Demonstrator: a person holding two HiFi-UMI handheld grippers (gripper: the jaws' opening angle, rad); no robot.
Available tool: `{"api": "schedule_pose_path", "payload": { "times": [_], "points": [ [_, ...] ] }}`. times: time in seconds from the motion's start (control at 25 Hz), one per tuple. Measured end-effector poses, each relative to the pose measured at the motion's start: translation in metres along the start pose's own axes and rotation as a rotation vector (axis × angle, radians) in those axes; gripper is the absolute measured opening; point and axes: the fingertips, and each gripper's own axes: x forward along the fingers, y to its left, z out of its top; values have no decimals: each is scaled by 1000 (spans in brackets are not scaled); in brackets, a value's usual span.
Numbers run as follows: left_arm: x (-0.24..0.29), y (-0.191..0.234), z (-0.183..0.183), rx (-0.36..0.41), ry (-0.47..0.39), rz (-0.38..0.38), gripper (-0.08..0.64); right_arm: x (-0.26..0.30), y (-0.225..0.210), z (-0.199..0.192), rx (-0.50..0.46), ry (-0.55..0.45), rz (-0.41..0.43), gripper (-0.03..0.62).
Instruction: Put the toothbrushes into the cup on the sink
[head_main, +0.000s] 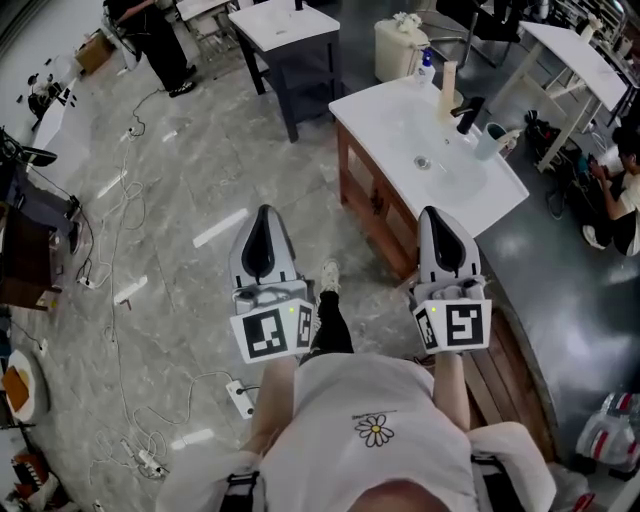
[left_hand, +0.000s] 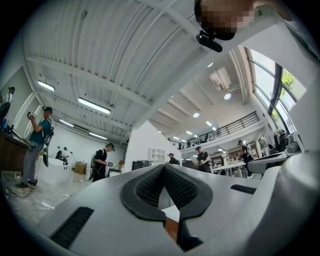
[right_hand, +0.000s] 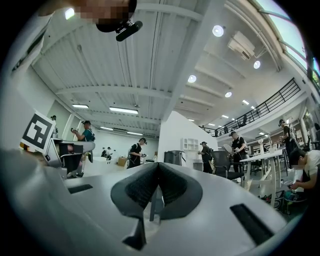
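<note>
The white sink counter (head_main: 395, 112) stands ahead and to the right in the head view, with a black faucet (head_main: 467, 113) and a pale blue cup (head_main: 490, 141) near its right end. No toothbrush can be made out at this size. My left gripper (head_main: 263, 214) and right gripper (head_main: 437, 214) are held side by side in front of the person's chest, short of the sink, both shut and empty. In the left gripper view the left gripper (left_hand: 163, 169) points up at the hall's ceiling, pads together. The right gripper (right_hand: 158, 167) shows the same.
A soap bottle (head_main: 426, 66) and a tall beige container (head_main: 449, 78) stand at the sink's back. A dark table (head_main: 290, 35) is beyond it, a white table (head_main: 575, 50) at far right. Cables and a power strip (head_main: 240, 398) lie on the floor. A seated person (head_main: 625, 190) is at right.
</note>
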Motion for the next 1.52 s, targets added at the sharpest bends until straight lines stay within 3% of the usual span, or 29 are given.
{"api": "schedule_pose_path", "payload": {
  "times": [0.84,1.12,1.52],
  "points": [
    [339,115,-69,-16,11,-60,15,348,-50,-26,-22,-9,-43,11],
    [394,121,-89,-43,39,-83,15,388,-74,-26,-45,12,-94,11],
    [410,97,-99,-48,52,-118,15,387,-97,-41,-14,22,-118,11]
  ]
}}
